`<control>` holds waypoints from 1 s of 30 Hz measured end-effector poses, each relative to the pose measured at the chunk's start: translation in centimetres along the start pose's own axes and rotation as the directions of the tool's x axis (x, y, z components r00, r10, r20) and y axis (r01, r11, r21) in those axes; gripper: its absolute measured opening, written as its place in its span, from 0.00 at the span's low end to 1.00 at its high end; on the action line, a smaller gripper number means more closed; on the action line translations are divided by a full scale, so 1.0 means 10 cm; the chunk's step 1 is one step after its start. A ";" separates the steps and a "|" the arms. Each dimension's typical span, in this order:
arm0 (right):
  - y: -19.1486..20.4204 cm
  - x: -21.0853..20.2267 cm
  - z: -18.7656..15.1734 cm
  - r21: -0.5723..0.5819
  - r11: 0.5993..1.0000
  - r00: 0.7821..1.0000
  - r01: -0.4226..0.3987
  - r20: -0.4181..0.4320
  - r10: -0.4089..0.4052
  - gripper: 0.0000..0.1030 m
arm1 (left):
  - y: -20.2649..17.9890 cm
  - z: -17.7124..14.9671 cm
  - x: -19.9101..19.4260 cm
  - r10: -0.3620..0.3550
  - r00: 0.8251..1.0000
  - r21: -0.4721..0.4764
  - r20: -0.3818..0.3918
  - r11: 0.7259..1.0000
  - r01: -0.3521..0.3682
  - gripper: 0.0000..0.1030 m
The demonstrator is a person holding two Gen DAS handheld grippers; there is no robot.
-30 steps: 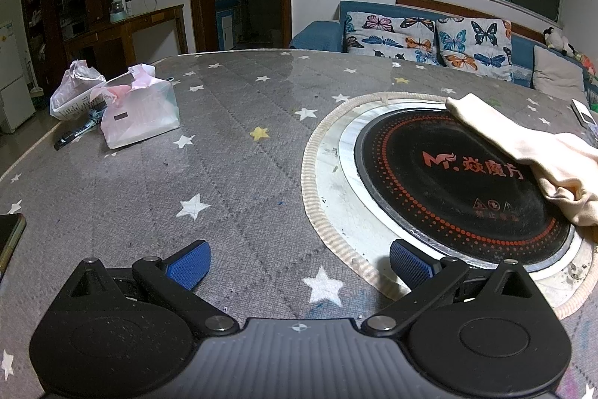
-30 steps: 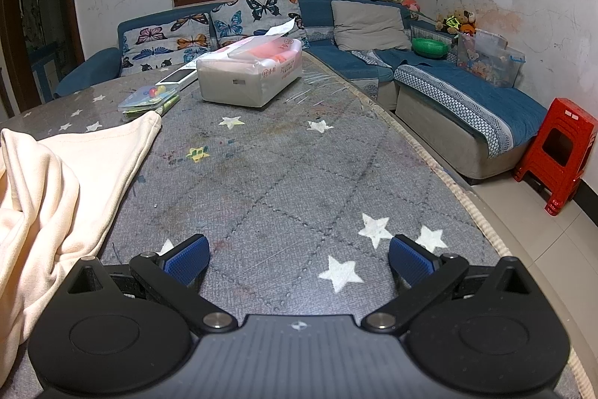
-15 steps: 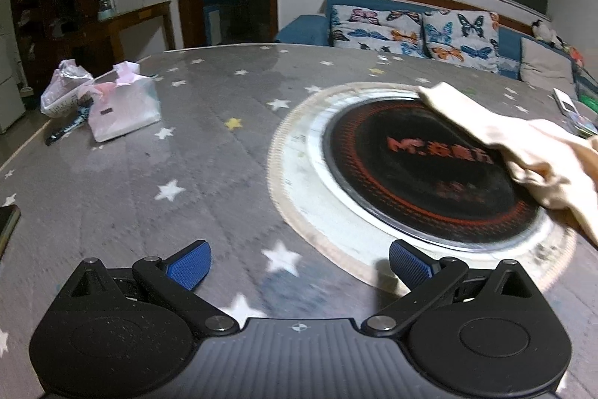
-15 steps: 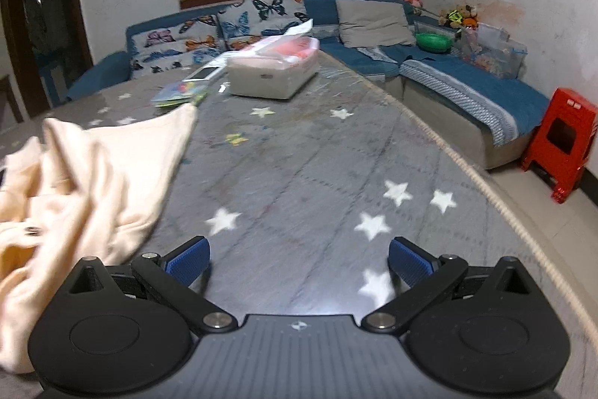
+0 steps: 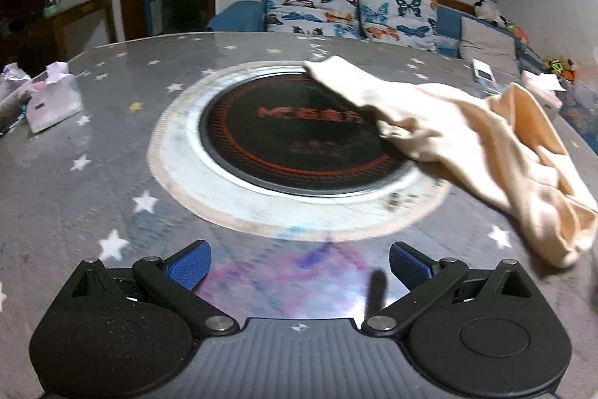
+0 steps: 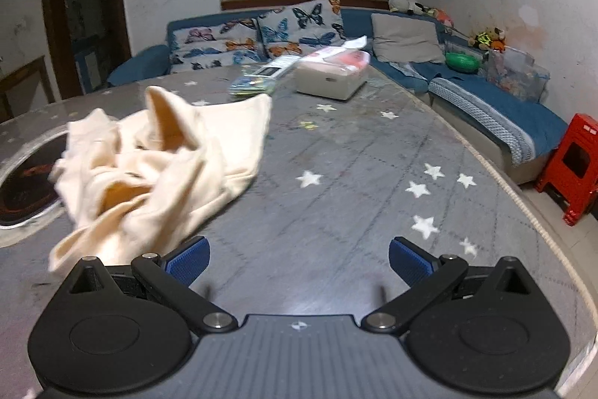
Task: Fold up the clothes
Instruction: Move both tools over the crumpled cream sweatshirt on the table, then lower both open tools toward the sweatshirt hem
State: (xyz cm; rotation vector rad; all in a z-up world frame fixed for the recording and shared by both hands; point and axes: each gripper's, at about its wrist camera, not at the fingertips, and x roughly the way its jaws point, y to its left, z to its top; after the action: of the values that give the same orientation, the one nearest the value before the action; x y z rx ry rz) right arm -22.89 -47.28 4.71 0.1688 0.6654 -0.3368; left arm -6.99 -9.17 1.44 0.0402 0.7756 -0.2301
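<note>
A crumpled cream garment (image 5: 467, 137) lies on the grey star-patterned table, partly over the right side of the round black hotplate (image 5: 291, 133). It also shows in the right wrist view (image 6: 157, 156), bunched at the left. My left gripper (image 5: 299, 266) is open and empty, near the table's front, short of the hotplate, with the garment ahead to its right. My right gripper (image 6: 299, 262) is open and empty, and the garment's near edge lies just beyond its left fingertip (image 6: 188, 258).
A pink-and-white bag (image 5: 52, 100) sits at the table's far left. A white tissue box (image 6: 332, 77) and a flat packet (image 6: 254, 85) lie at the far side. The table's right edge (image 6: 523, 204) curves close by, with a red stool (image 6: 572, 167) and blue sofa beyond.
Both grippers have pulled back and swung toward the garment. The hotplate and cloth now sit further left in the left view, and the cloth is nearer the right gripper. Both stay open.
</note>
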 end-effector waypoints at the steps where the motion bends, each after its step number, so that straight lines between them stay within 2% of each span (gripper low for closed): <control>1: 0.03 -0.04 -0.02 -0.001 1.000 1.000 -0.006 0.001 0.006 1.00 | -0.04 -0.01 -0.02 -0.008 1.000 0.004 -0.002 1.000 0.008 1.00; 11: 0.32 -0.28 -0.23 -0.039 0.997 0.998 -0.065 -0.016 0.065 1.00 | -0.38 -0.13 -0.13 -0.072 0.997 0.057 -0.033 0.996 0.073 1.00; 18: 0.47 -0.39 -0.32 -0.064 0.992 0.994 -0.106 -0.019 0.105 1.00 | -0.52 -0.17 -0.19 -0.091 0.995 0.087 -0.032 0.992 0.094 1.00; 30: 0.54 -0.38 -0.32 -0.072 0.989 0.991 -0.131 -0.032 0.129 1.00 | -0.65 -0.17 -0.20 -0.106 0.994 0.120 -0.040 0.987 0.110 1.00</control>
State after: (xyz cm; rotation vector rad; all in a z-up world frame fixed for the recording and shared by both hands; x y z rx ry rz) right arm -25.61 -40.40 4.85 0.1453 0.6891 -0.1848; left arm -10.94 -14.92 1.90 0.1179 0.7971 -0.3803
